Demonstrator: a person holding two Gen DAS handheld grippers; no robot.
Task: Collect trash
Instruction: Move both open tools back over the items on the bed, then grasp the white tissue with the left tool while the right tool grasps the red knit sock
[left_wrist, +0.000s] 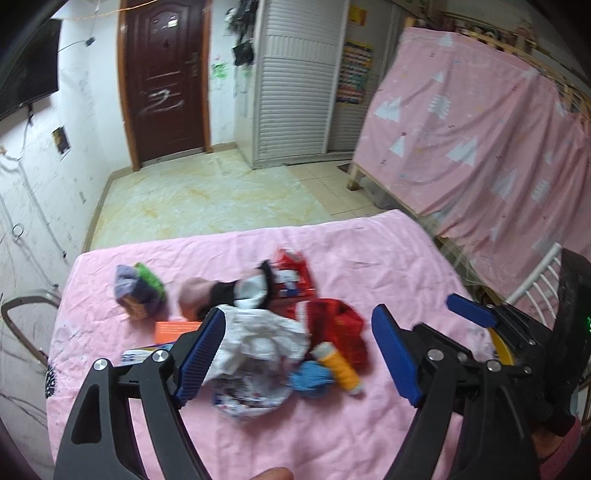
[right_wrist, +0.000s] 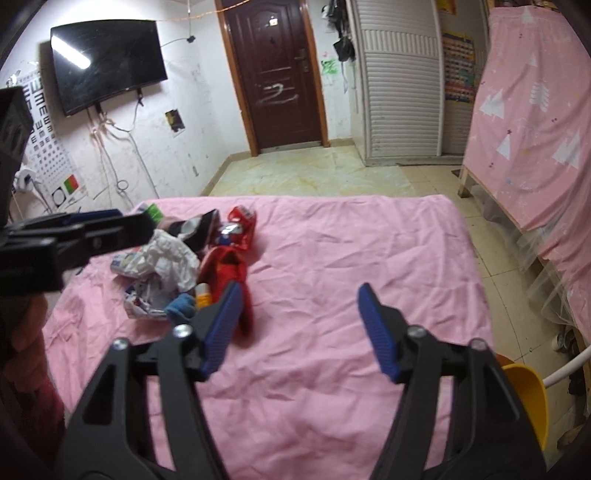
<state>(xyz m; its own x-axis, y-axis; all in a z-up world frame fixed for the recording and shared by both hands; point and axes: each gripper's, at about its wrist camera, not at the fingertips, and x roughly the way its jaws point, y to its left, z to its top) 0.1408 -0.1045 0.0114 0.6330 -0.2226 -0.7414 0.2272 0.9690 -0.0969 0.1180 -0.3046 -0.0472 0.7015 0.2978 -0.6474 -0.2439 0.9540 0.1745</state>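
A heap of trash lies on the pink-covered table (left_wrist: 369, 424): crumpled white paper (left_wrist: 258, 339), a red wrapper (left_wrist: 336, 328), a yellow tube (left_wrist: 340, 365), a blue scrap (left_wrist: 310, 374), a red packet (left_wrist: 295, 273) and a purple-green wad (left_wrist: 138, 291). My left gripper (left_wrist: 299, 314) hovers open over the heap, and its blue pads press on nothing. My right gripper (right_wrist: 299, 290) is open over bare sheet, just right of the red wrapper (right_wrist: 229, 269) and white paper (right_wrist: 166, 258). It shows beside the left one (left_wrist: 469, 314). The left gripper (right_wrist: 110, 225) reaches over the heap's left side.
A yellow container (right_wrist: 524, 398) stands off the table's right edge beside a white rail (right_wrist: 569, 365). A pink-draped frame (left_wrist: 480, 129) stands to the right. Tiled floor (right_wrist: 314, 173), a dark door (right_wrist: 277, 74) and a wall television (right_wrist: 107, 62) lie beyond.
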